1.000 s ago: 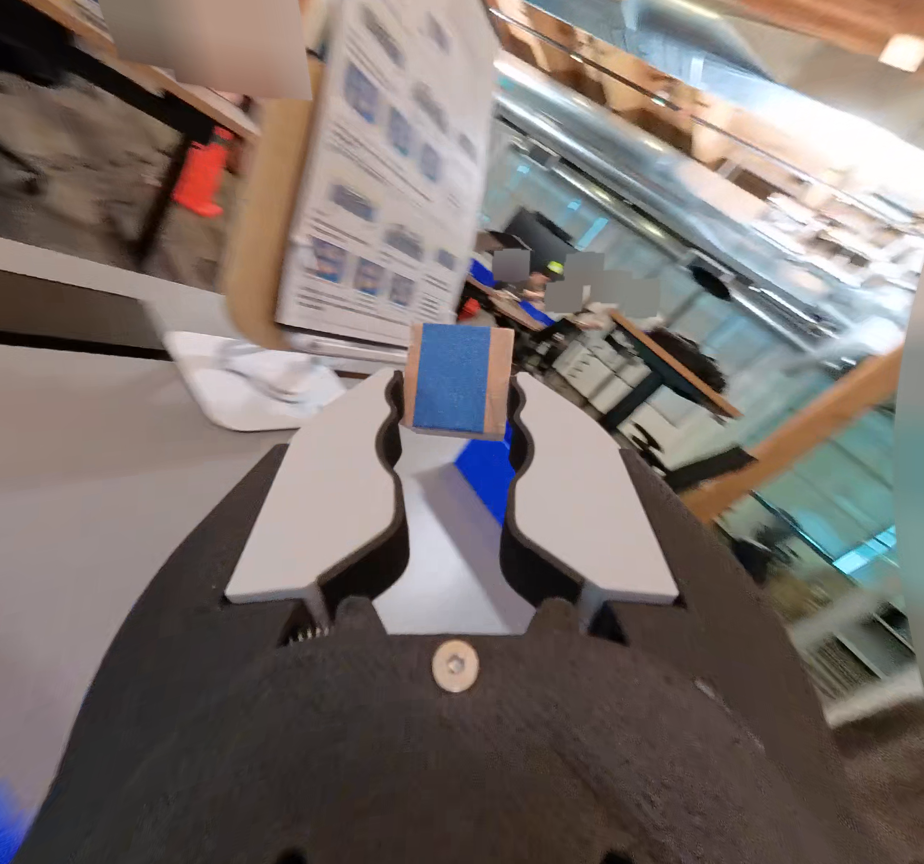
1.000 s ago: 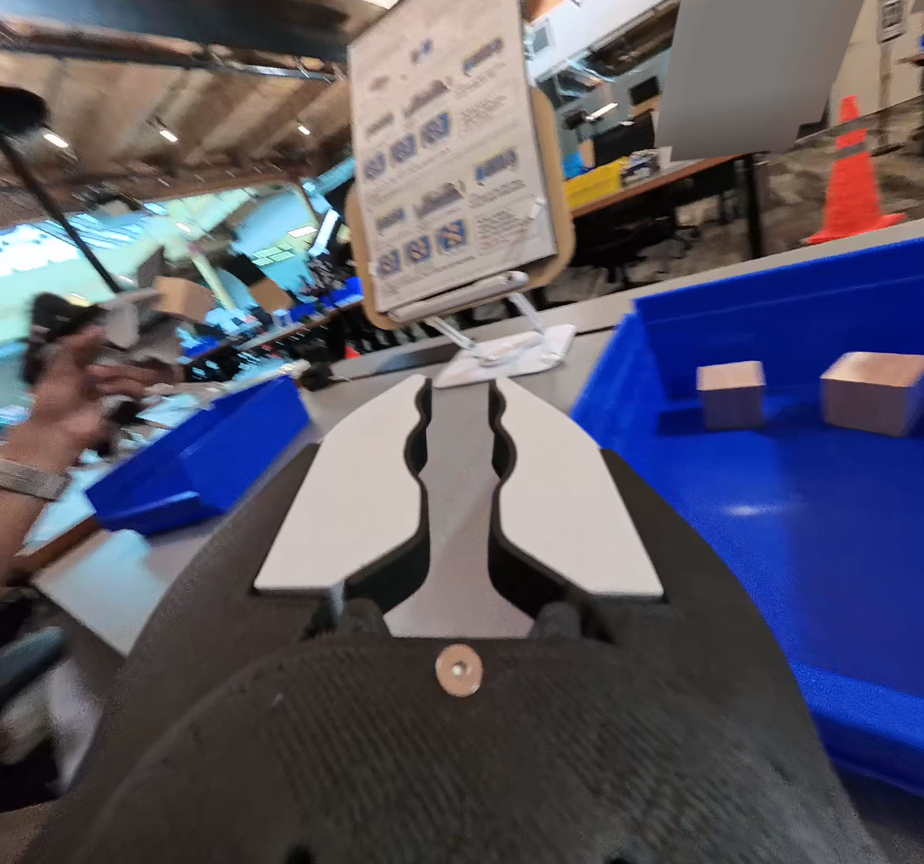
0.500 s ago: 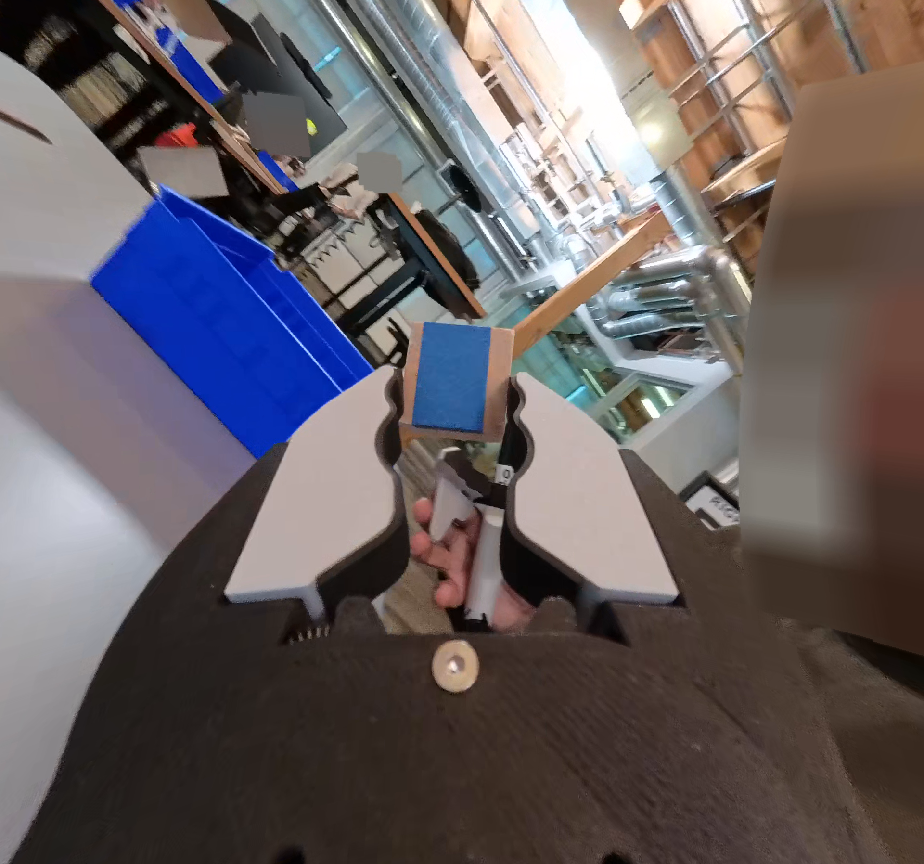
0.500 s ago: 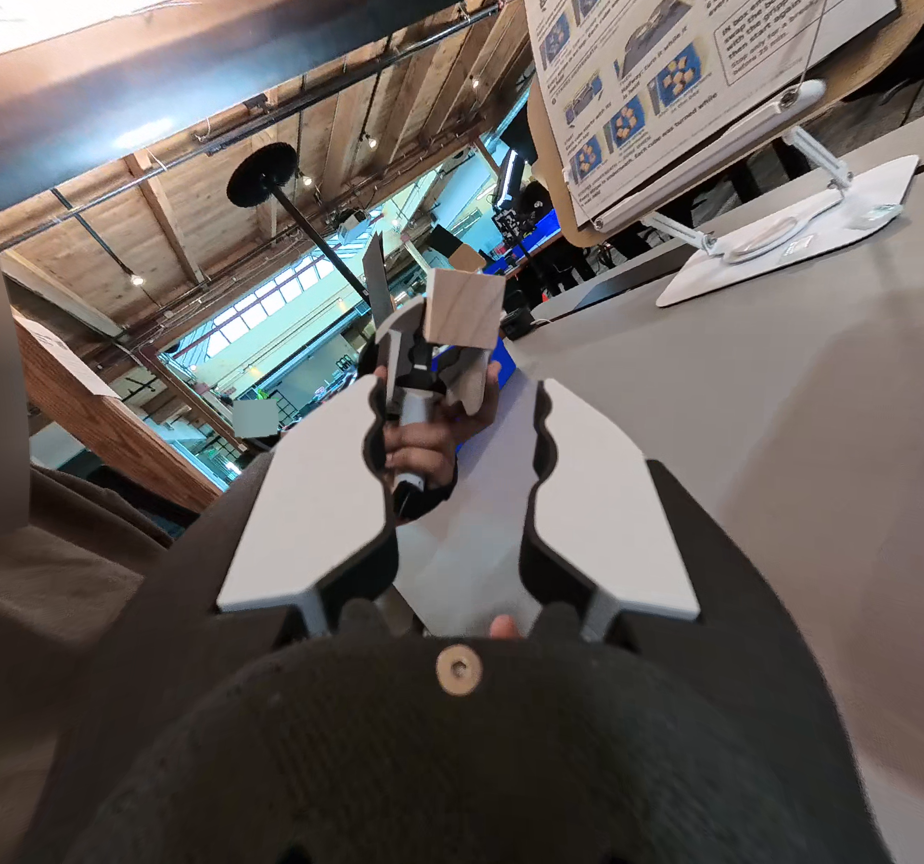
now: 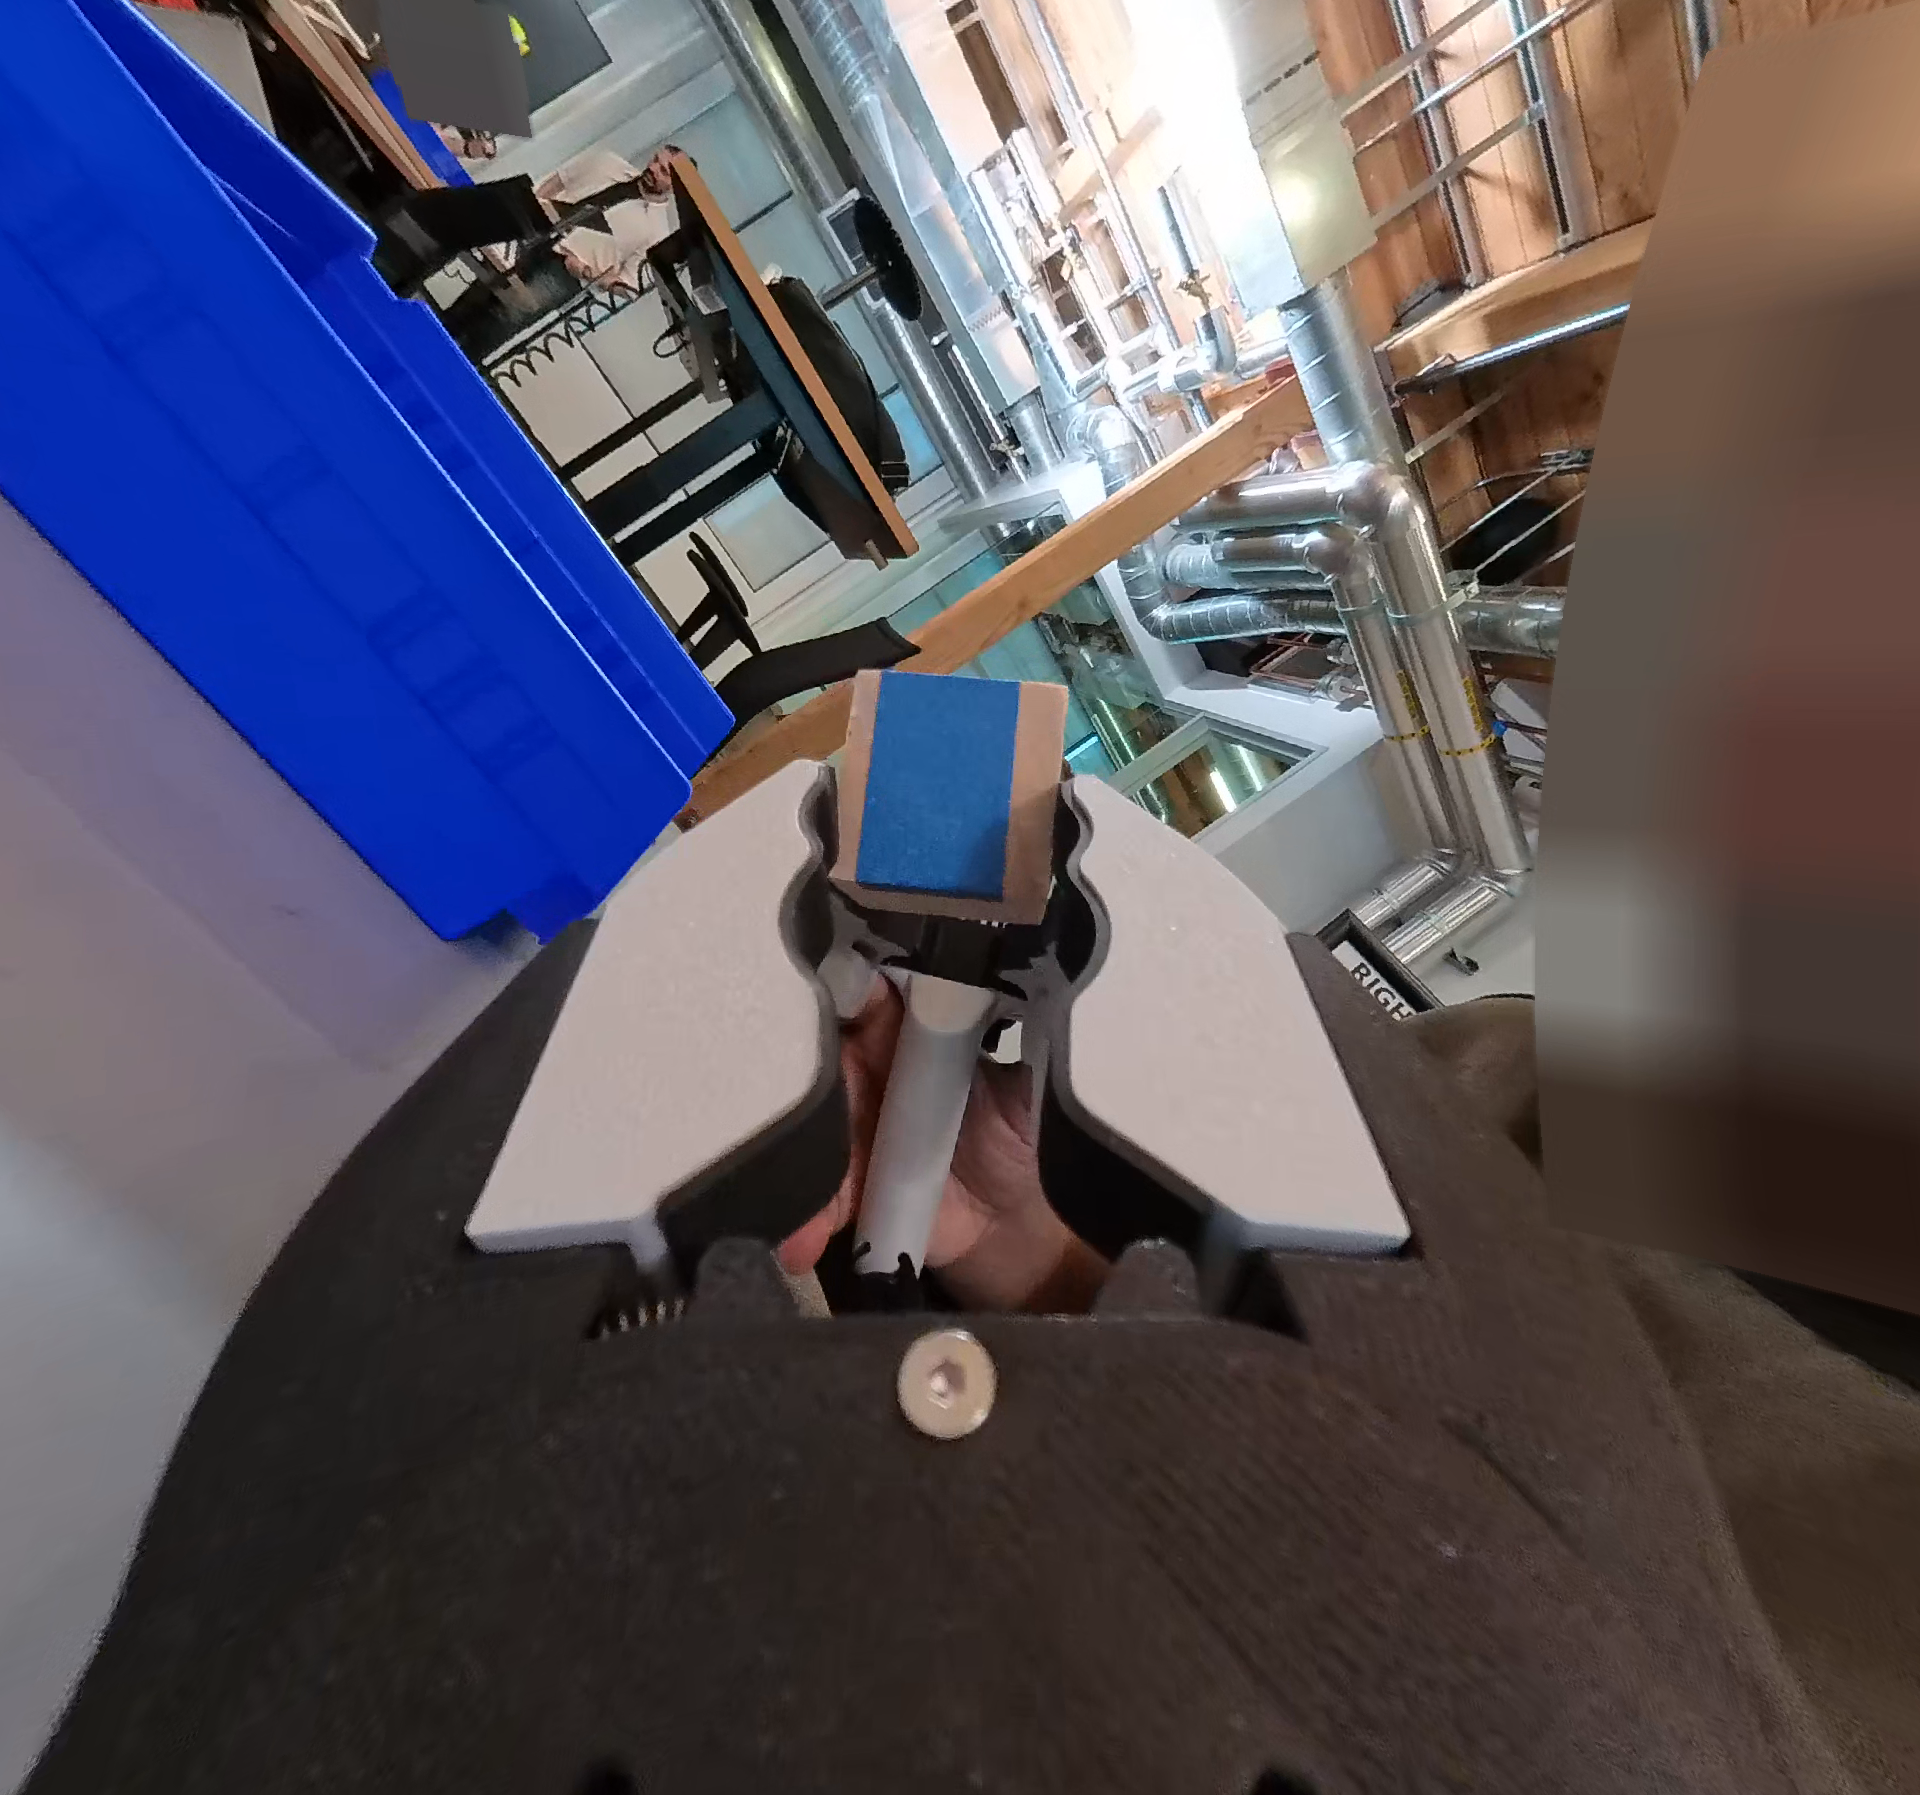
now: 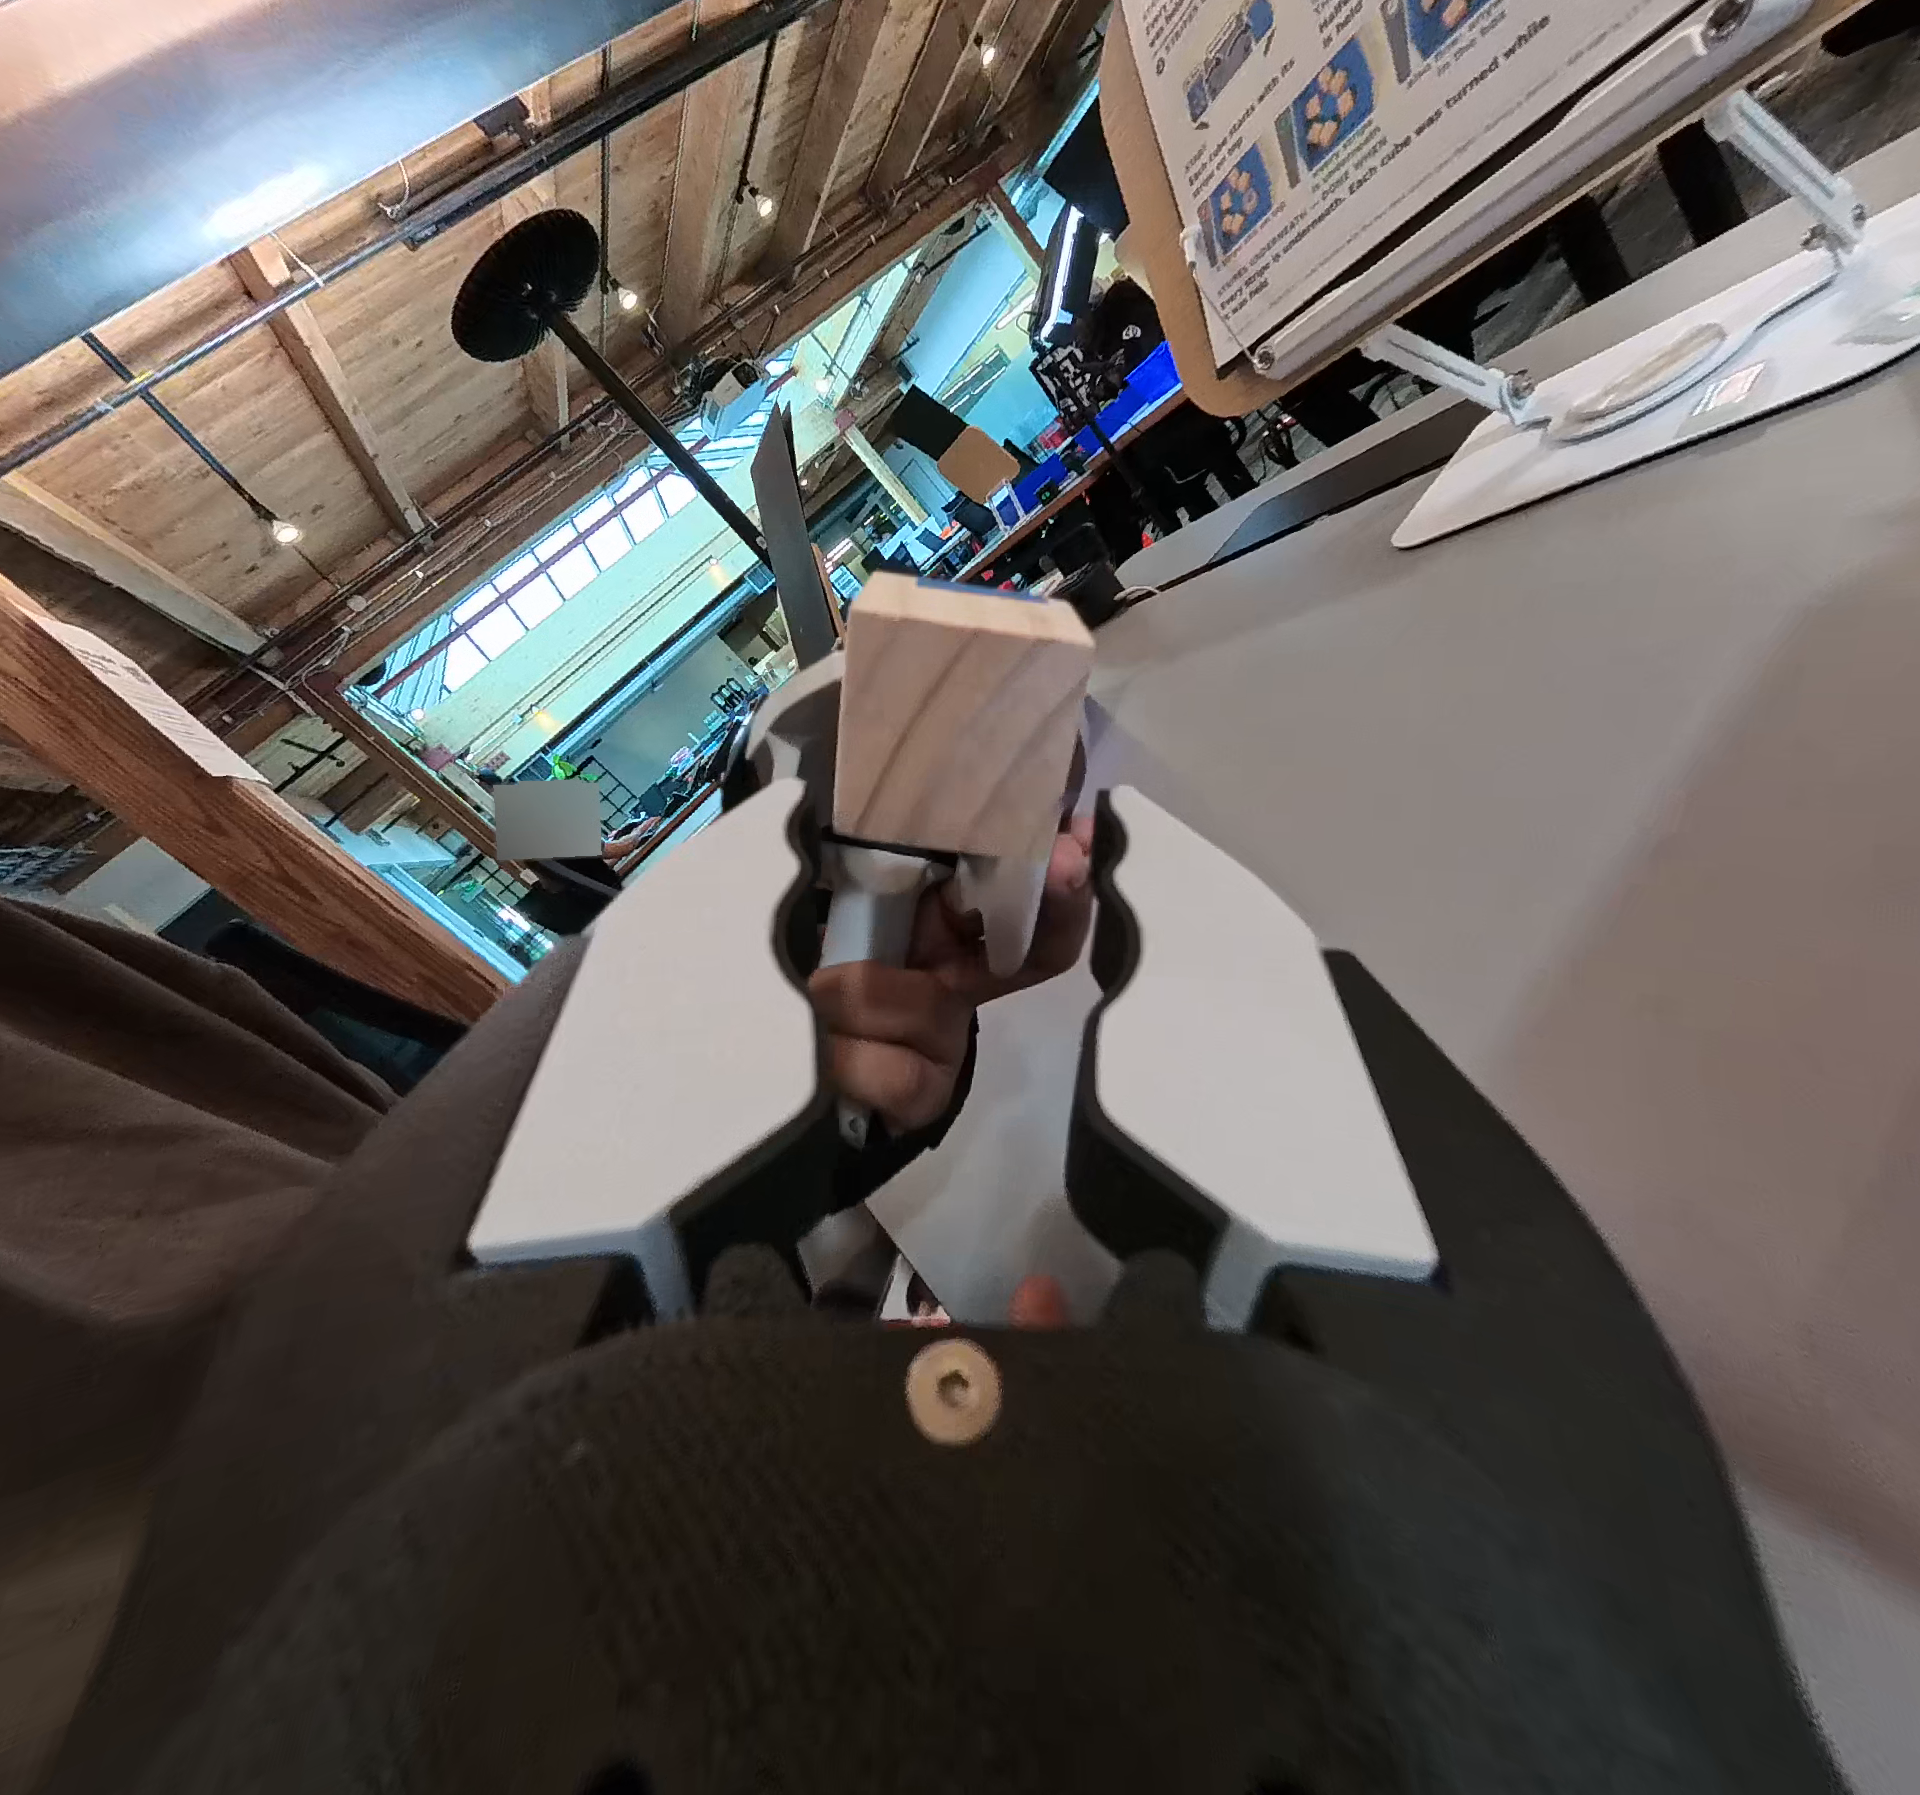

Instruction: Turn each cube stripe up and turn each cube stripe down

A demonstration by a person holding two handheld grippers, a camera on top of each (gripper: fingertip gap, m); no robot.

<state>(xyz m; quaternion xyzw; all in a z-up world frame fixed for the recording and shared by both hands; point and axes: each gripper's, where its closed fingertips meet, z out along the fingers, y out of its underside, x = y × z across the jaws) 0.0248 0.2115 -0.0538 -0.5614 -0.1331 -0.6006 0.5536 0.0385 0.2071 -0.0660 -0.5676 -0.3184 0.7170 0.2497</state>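
Cube (image 5: 940,795) sits mid-frame in the left wrist view, pinched at the tips of my left tongs (image 5: 940,841), blue stripe face turned toward that camera. In the right wrist view the same cube (image 6: 961,727) shows its plain wood face, just above and between the tips of my right tongs (image 6: 951,846), with a thin blue edge at its far top.

Left tongs are closed onto the cube's two sides and carry it in the air, well off the desk (image 6: 1558,810). Right tongs stand wide apart and grip nothing; the cube lies just at their mouth, and I can't tell if either tip touches it yet. Right tongs also show from the front in the left wrist view, below the cube, a hand (image 5: 977,1195) wrapped on the grey handle.

Blue bin (image 5: 260,498) fills the upper left of the left wrist view, only its outer wall showing, so I can't see what is inside. Instruction board on a white stand (image 6: 1662,415) is at the upper right of the right wrist view.

Progress, my read: this cube is mid-handover between tongs, its turn started but not finished, and it is not back in the bin. How many cubes are already turned I cannot judge from here. Left to do: take it with the right tongs, release the left, set it down with the stripe on the wanted side, then the rest.
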